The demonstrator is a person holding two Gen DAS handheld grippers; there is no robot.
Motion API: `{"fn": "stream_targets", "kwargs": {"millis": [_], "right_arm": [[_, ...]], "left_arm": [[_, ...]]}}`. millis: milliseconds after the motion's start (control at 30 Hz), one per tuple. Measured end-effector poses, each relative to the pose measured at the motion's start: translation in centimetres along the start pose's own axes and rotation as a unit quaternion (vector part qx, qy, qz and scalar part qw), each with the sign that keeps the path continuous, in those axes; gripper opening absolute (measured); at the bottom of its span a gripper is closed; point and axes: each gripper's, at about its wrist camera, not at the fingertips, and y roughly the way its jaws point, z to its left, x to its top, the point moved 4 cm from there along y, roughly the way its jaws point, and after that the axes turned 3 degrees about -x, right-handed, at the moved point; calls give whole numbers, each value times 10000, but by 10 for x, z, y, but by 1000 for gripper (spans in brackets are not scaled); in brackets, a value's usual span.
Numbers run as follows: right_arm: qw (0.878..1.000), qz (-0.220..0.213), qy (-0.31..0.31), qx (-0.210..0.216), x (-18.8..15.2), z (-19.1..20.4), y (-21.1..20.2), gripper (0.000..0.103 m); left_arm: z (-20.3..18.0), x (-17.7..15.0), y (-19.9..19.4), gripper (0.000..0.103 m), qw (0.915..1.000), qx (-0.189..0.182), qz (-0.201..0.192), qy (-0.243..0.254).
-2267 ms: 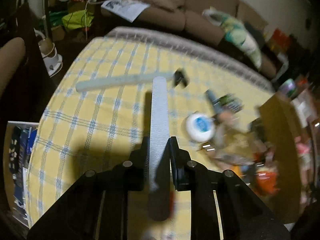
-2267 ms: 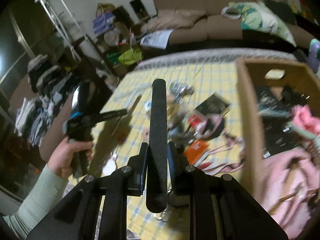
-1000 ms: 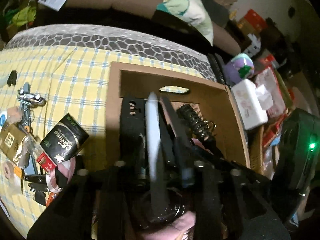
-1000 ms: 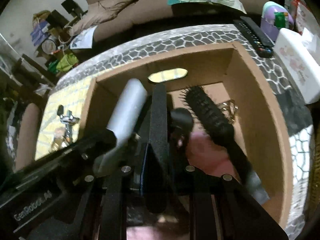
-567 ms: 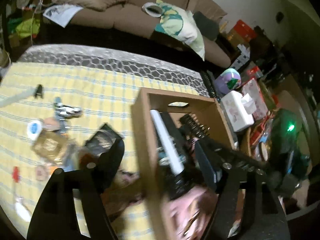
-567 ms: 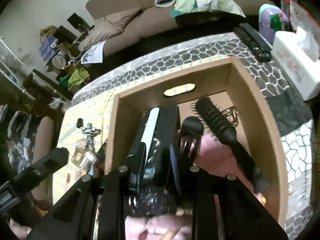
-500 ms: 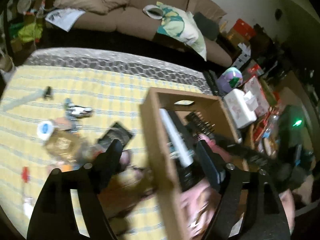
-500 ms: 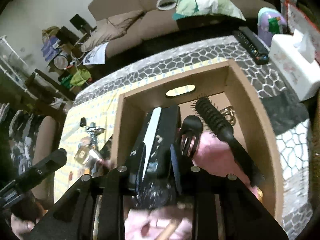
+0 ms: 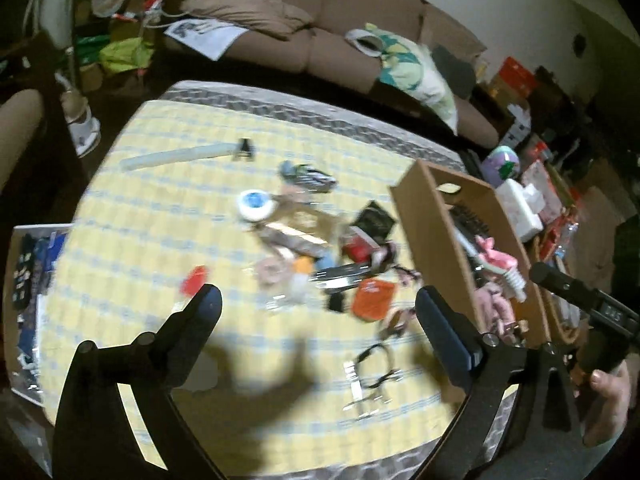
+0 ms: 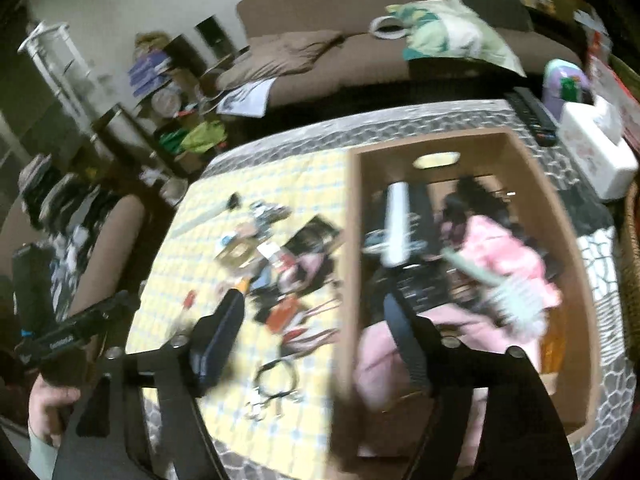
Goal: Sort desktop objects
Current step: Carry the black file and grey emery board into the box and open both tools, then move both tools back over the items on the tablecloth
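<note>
My left gripper [image 9: 318, 304] is open and empty above the yellow checked tablecloth [image 9: 132, 240], near a blurred heap of small objects [image 9: 320, 256]. My right gripper [image 10: 312, 308] is open and empty, astride the left wall of the cardboard box [image 10: 350, 216]. In the box lie a pale grey nail file [image 10: 396, 220], a black file [image 10: 420, 216], a black hairbrush [image 10: 476, 196] and a pink cloth [image 10: 500, 252]. A long pale strip [image 9: 176, 157] and a white round tin [image 9: 255, 205] lie on the cloth.
A black cable loop [image 9: 376, 364] lies near the table's front edge. A white tissue box [image 10: 596, 152], a remote [image 10: 532, 114] and a purple container [image 10: 566, 82] sit right of the box. A brown sofa [image 9: 320, 36] stands behind the table.
Both grippers have let go of their files, which now lie in the box, and have opened. Both have pulled back and to the left, over the cluttered cloth.
</note>
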Motion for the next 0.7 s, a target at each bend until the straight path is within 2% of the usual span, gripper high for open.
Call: {"fn": "stream_targets", "kwargs": {"millis": [233, 400, 567, 667, 700], "right_arm": [[9993, 123, -328, 118, -3, 59, 24, 79], [9986, 235, -364, 292, 5, 89, 55, 80], [9975, 314, -564, 277, 16, 106, 85, 80], [9970, 345, -651, 238, 24, 106, 99, 80], [9969, 360, -671, 209, 28, 104, 105, 80]], "left_arm": [[72, 7, -35, 97, 9983, 450, -333, 172], [119, 26, -23, 97, 9947, 826, -320, 520], [132, 55, 13, 97, 9850, 1073, -274, 1321], [134, 73, 39, 97, 9749, 1216, -212, 1855], [136, 80, 51, 97, 9692, 1335, -180, 2063]]}}
